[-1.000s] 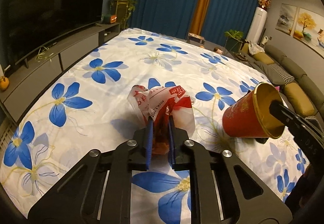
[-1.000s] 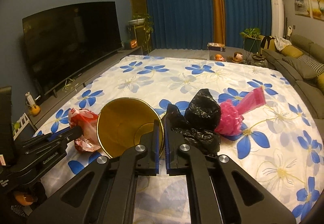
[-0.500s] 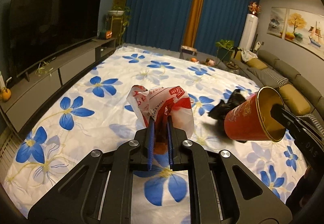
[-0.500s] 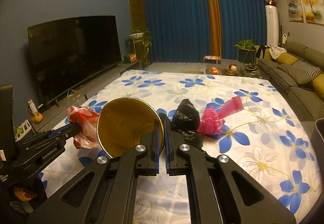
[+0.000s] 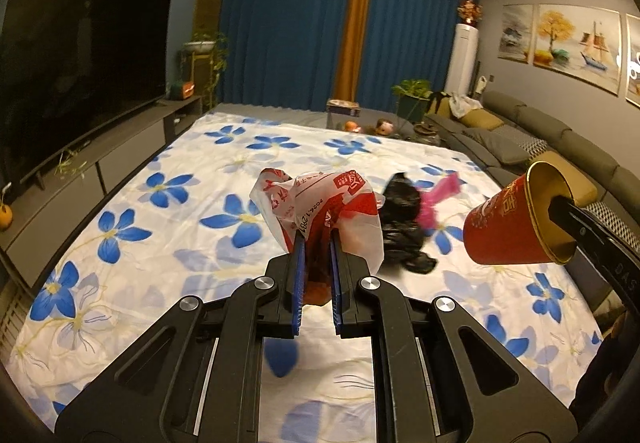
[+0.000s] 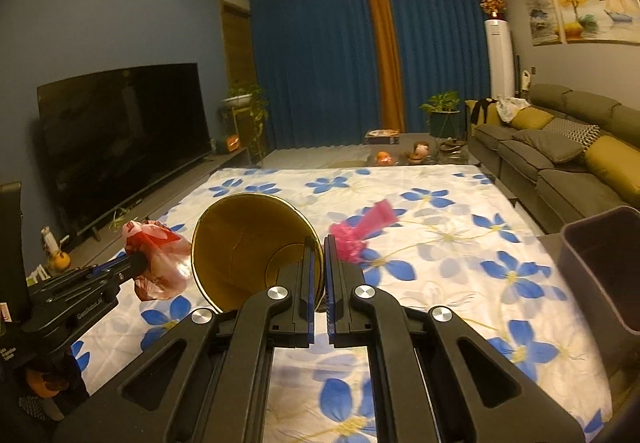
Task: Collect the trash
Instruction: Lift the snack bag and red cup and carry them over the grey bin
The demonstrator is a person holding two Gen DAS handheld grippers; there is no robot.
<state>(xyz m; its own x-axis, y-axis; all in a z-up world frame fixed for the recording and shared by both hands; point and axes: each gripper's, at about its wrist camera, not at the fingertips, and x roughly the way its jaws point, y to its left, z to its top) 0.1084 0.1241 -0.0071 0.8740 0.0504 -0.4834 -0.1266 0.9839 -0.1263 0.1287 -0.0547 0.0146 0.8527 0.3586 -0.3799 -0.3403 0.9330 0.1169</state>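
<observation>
My left gripper is shut on a crumpled red-and-white plastic bag and holds it above the floral sheet. The bag also shows at the left of the right wrist view. My right gripper is shut on the rim of a red paper cup with a gold inside, lifted off the sheet; the cup shows at the right of the left wrist view. A black plastic bag and a pink bag lie on the sheet beyond; the pink one also shows in the right wrist view.
A dark bin stands at the right edge of the right wrist view. A TV on a low cabinet runs along the left. A grey sofa lines the right wall. Plants and small items sit by the blue curtains.
Both grippers have risen and tilted up, carrying the bag and the cup higher above the sheet. The dark bin has come into the right wrist view.
</observation>
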